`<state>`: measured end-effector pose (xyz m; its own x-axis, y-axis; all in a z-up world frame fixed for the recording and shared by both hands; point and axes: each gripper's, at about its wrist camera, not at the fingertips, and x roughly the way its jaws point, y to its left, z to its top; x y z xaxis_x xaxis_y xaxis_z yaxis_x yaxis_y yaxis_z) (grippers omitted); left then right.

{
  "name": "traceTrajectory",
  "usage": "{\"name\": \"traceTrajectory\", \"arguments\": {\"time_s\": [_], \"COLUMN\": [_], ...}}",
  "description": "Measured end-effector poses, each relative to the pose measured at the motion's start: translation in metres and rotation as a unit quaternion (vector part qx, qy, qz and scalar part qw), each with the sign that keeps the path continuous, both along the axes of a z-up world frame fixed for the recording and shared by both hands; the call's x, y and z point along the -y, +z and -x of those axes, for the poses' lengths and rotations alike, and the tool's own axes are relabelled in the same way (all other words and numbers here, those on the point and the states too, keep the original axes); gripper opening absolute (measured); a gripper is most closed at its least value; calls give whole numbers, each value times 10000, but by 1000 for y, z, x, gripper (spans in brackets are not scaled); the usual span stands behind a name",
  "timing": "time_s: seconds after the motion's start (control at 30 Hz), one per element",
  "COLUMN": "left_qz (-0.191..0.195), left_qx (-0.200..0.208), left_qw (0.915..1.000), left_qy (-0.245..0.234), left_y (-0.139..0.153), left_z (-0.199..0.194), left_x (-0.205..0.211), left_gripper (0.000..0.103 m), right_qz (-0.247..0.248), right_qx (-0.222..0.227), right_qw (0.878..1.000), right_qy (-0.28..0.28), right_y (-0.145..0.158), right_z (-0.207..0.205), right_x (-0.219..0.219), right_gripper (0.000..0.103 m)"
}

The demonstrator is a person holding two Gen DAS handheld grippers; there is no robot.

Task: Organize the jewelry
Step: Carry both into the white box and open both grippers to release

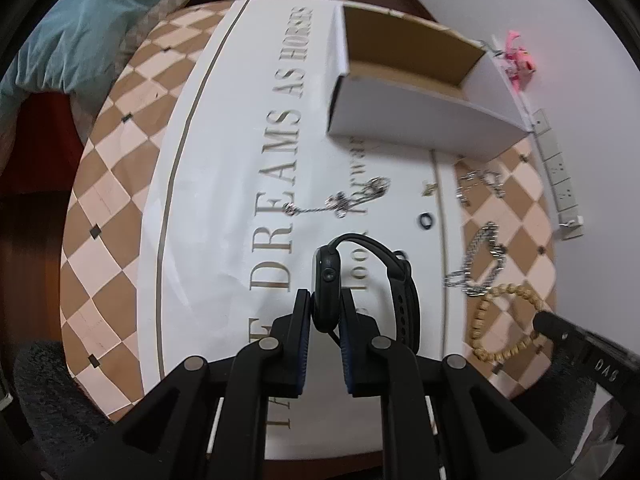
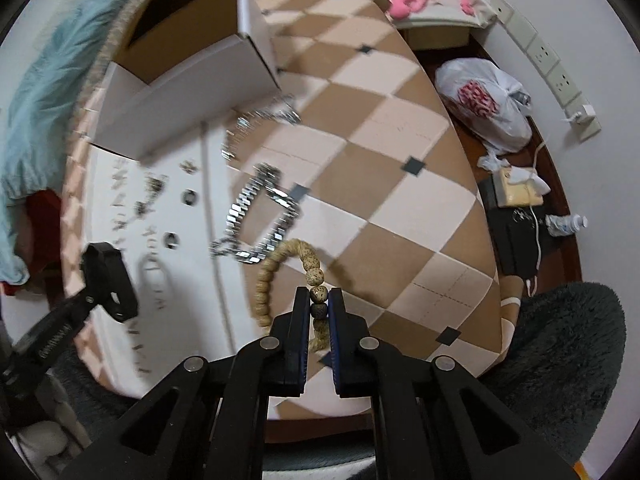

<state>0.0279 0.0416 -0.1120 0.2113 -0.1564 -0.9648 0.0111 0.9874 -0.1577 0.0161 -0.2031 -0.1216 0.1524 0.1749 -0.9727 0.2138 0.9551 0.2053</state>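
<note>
A black smartwatch with a perforated rubber strap (image 1: 362, 284) is standing on edge, clamped between jaws. A tan wooden bead bracelet (image 2: 280, 280) is hanging pinched by its speckled beads. Silver link chains (image 2: 256, 216), two dark rings (image 1: 425, 222) and an open white cardboard box (image 1: 416, 92) are lying on the counter.

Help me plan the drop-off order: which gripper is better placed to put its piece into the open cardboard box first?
Left, probably. The left gripper grips the black smartwatch, with the open white cardboard box nearly straight ahead. The right gripper pinches the tan beaded bracelet; the box lies off toward its left.
</note>
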Motion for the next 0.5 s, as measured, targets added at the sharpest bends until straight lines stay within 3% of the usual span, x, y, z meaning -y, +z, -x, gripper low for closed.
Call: {"name": "traceTrajectory", "arguments": {"time_s": [0.27, 0.5], "left_qz": [397, 578], "left_qx": [301, 508], "left_qw": [9987, 9969], "left_qy": [-107, -183], "left_y": [45, 66], "left_z": [-15, -88], "left_x": [1, 40], "left_gripper": [11, 11], "right_qz": [-278, -475], "right_qx": [728, 1326], "right_qw": [9966, 9887], "right_qy": [262, 517], "right_y": [67, 115], "right_z": [-22, -74], "right_x": [-1, -8], "right_gripper": [9, 9]}}
